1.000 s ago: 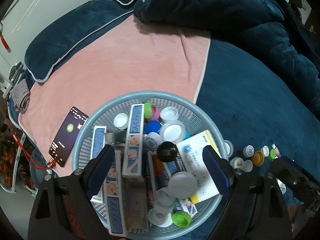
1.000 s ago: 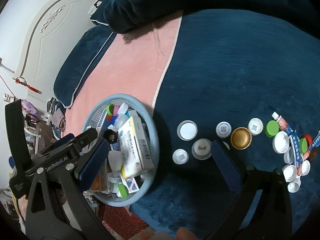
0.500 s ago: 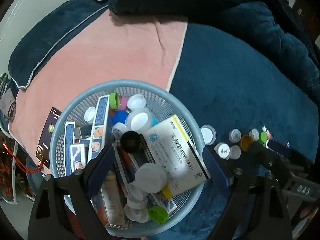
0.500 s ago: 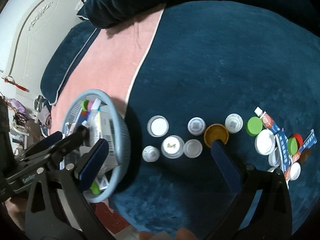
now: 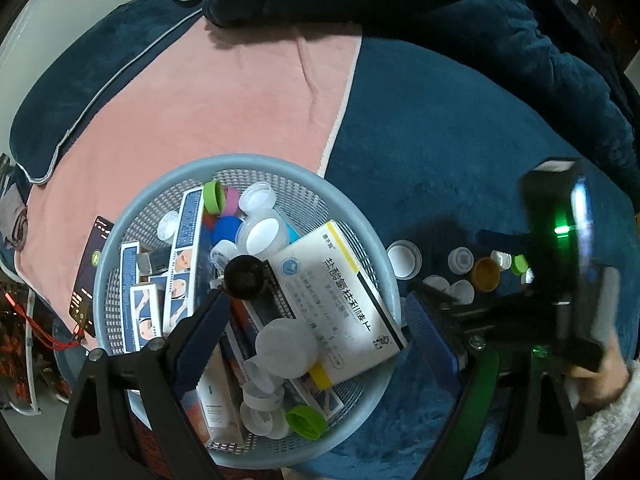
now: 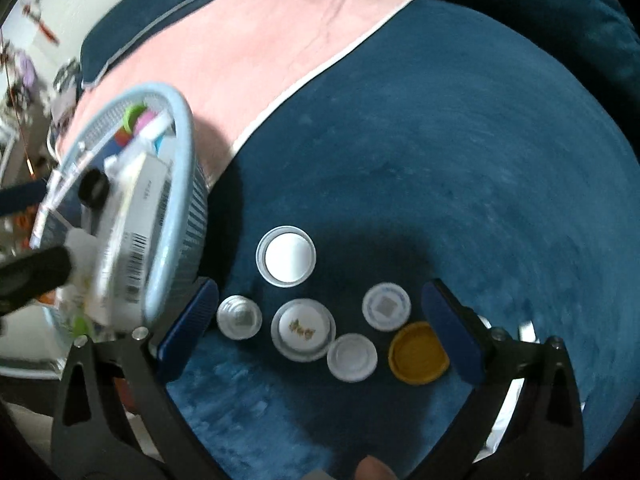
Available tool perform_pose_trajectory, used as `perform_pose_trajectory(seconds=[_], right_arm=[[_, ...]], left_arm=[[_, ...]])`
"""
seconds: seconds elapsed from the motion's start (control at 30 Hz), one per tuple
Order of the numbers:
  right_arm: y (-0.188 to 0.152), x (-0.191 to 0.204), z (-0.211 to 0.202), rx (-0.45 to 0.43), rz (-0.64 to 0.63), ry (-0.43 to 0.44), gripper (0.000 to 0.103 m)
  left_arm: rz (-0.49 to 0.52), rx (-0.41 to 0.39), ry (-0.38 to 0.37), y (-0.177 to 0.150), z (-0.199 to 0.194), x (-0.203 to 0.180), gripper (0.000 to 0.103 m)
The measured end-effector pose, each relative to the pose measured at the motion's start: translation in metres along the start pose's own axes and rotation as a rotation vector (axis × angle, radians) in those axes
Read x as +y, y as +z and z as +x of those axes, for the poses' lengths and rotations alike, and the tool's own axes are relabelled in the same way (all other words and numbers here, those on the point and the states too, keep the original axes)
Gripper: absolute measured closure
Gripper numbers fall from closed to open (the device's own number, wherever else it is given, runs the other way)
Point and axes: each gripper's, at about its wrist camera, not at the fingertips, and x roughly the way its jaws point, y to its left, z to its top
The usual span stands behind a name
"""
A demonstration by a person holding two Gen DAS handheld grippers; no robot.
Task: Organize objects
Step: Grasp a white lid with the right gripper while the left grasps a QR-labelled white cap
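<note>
Caps [image 6: 304,330] on blanket | right claw [image 6: 318,330] spread above | basket [image 6: 188,184] beside

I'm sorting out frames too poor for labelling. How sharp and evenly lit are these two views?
Left wrist view: mostly sharp, print on the white medicine box readable; only the other hand-held gripper at right smears, its green light glaring. Right wrist view: motion-blurred, worst on the basket; a dark shadow covers the blanket around the caps. Both bend strongly at the edges.

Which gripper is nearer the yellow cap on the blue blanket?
Right. The right gripper hangs open directly over the yellow cap, beside one fingertip. The left gripper is open above the basket, farther off.
</note>
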Motion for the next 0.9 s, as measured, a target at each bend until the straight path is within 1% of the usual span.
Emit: perform_pose_trajectory(seconds=[0.1, 0.17, 0.23, 0.27, 0.3, 0.33, 0.37, 0.4, 0.57, 0.63, 0.73, 0.8, 0.9], right_arm=[[0.002, 0.004, 0.015, 0.016, -0.035, 0.001, 0.002], [0.002, 0.005, 0.022, 0.024, -0.052, 0.014, 0.007], [0.001, 0.007, 0.029, 0.028, -0.069, 0.023, 0.021], [0.001, 0.008, 0.031, 0.026, -0.072, 0.028, 0.025], [0.001, 0.007, 0.032, 0.017, -0.067, 0.048, 0.037], [0.001, 0.006, 0.031, 0.009, -0.062, 0.051, 0.053], [0.001, 0.006, 0.03, 0.003, -0.061, 0.048, 0.06], [0.0, 0.004, 0.029, 0.0, -0.055, 0.052, 0.062], [-0.01, -0.009, 0.014, -0.011, -0.013, 0.079, 0.062], [-0.015, -0.014, 0.01, -0.001, 0.001, 0.085, 0.062], [-0.02, -0.021, 0.007, 0.043, -0.013, 0.084, 0.062], [-0.03, -0.02, 0.008, 0.086, -0.036, 0.086, 0.062], [-0.052, -0.019, 0.005, 0.15, -0.087, 0.057, 0.062]], left_arm=[[-0.027, -0.003, -0.015, -0.001, -0.004, 0.0, 0.012], [-0.053, -0.007, -0.027, -0.004, -0.009, -0.002, 0.012], [-0.077, -0.016, -0.042, -0.005, -0.014, -0.005, 0.012], [-0.084, -0.02, -0.047, -0.006, -0.015, -0.006, 0.012], [-0.09, -0.026, -0.05, -0.006, -0.017, -0.008, 0.012], [-0.095, -0.031, -0.053, -0.007, -0.019, -0.01, 0.012], [-0.098, -0.035, -0.054, -0.007, -0.02, -0.011, 0.012], [-0.098, -0.035, -0.055, -0.008, -0.02, -0.013, 0.012], [-0.123, -0.022, -0.074, -0.01, -0.018, -0.018, 0.012], [-0.131, -0.024, -0.077, -0.011, -0.017, -0.02, 0.012], [-0.13, -0.021, -0.107, -0.015, -0.02, -0.028, 0.012], [-0.122, -0.021, -0.114, -0.018, -0.023, -0.034, 0.012], [-0.127, -0.014, -0.132, -0.022, -0.024, -0.04, 0.012]])
